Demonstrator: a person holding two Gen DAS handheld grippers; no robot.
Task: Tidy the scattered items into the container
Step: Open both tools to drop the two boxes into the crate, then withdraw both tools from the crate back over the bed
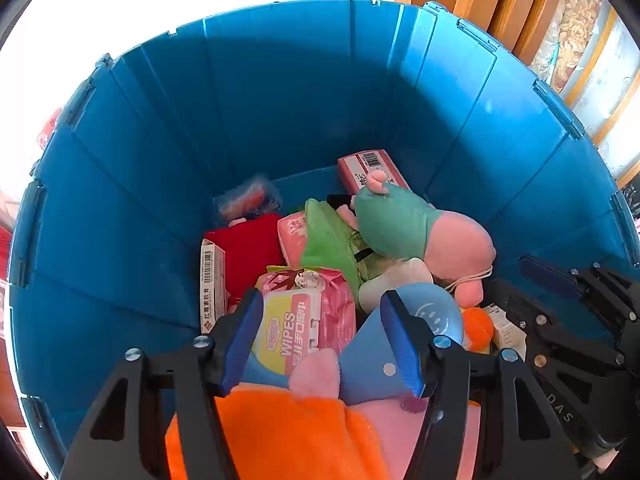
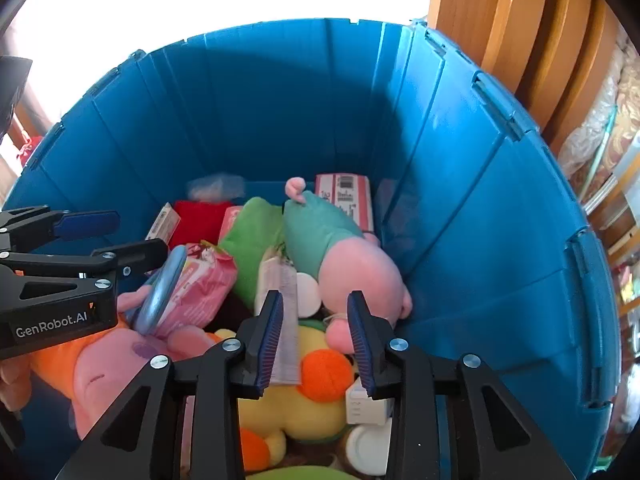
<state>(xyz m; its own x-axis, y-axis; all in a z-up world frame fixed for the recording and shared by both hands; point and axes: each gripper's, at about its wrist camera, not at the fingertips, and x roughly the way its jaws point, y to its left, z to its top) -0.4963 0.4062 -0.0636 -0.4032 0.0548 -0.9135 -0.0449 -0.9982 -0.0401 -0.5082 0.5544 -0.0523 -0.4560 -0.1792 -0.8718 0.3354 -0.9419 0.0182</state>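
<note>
The blue container (image 1: 280, 92) is already well filled: a pink pack of wipes (image 1: 308, 312) lies near its middle, with a green plush (image 1: 328, 244) just behind it and a pink pig plush in a teal dress (image 1: 404, 224) stretched toward the far right corner, its snout touching a pink barcoded box (image 1: 368, 166). A red cloth (image 1: 248, 248) and a narrow white box (image 1: 210, 288) sit along the left side. The left gripper (image 1: 324, 344) hangs inside the container with its fingers spread wide; a blue disc with a smiley face (image 1: 424, 312) lies against the inner side of one finger, and whether it is pinched cannot be told. Beneath it lies a pink plush in orange (image 1: 280, 432). The right gripper (image 2: 316, 340) is also wide open and holds nothing, poised above a yellow duck plush (image 2: 304, 400) with an orange beak, beside a white box (image 2: 366, 404). Wooden furniture (image 2: 500, 20) stands behind the container.
</note>
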